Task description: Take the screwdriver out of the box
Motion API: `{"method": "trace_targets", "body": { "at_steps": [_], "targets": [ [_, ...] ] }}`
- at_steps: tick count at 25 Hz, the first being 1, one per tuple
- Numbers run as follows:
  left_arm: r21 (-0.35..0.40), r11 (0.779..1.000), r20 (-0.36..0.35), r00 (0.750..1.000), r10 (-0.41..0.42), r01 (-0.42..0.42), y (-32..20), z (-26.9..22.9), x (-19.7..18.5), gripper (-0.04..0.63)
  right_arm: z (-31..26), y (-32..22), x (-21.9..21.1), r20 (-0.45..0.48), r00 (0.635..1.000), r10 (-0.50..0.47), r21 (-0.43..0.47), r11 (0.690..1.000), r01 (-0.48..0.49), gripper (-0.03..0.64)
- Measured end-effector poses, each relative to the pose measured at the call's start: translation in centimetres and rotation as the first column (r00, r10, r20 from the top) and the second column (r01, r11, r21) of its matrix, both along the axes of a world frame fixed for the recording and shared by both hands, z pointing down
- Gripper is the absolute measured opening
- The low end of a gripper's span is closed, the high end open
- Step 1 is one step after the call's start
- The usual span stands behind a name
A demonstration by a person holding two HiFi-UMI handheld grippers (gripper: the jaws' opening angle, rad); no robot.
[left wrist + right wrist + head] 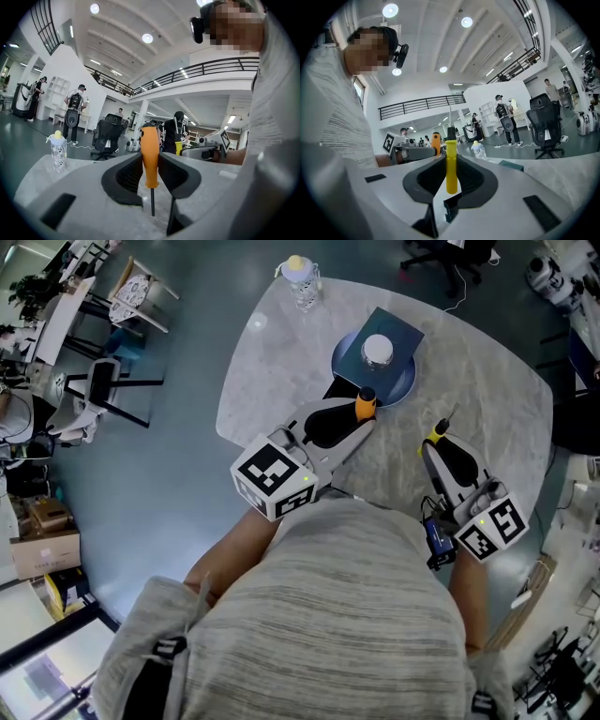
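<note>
My left gripper [362, 420] is shut on an orange-handled screwdriver [366, 406], held over the marble table just in front of the box. Seen from the left gripper view, that orange screwdriver [150, 157] stands upright between the black pads with its handle up and its thin shaft pointing down. My right gripper [438, 441] is shut on a yellow-handled screwdriver [437, 432]. In the right gripper view the yellow screwdriver [451, 166] is upright, its metal shaft pointing up. The dark teal box [394, 334] rests on a round blue dish [405, 385] beyond both grippers.
A white round cap [378, 351] sits on the box. A clear bottle with a yellow top [300, 279] stands at the table's far edge. The marble table [281, 362] has rounded corners. Chairs, desks and several people fill the room around it.
</note>
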State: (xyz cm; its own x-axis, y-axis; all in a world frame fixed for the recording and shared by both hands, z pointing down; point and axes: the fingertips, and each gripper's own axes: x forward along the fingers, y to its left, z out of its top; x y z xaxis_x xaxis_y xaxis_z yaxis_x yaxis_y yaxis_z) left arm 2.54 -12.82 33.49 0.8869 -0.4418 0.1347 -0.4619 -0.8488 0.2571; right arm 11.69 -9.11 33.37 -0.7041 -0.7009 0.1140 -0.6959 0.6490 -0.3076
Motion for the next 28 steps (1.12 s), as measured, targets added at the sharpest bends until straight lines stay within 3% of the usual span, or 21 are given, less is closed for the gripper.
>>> {"method": "trace_targets", "body": {
  "at_steps": [28],
  "targets": [
    [-0.008,0.999,0.008,0.999,-0.035,0.035,-0.03,0.26,-0.12,0.110,0.02,-0.18,-0.23,-0.008,0.999,-0.040,0.002,0.999,0.040,0.066]
  ]
}}
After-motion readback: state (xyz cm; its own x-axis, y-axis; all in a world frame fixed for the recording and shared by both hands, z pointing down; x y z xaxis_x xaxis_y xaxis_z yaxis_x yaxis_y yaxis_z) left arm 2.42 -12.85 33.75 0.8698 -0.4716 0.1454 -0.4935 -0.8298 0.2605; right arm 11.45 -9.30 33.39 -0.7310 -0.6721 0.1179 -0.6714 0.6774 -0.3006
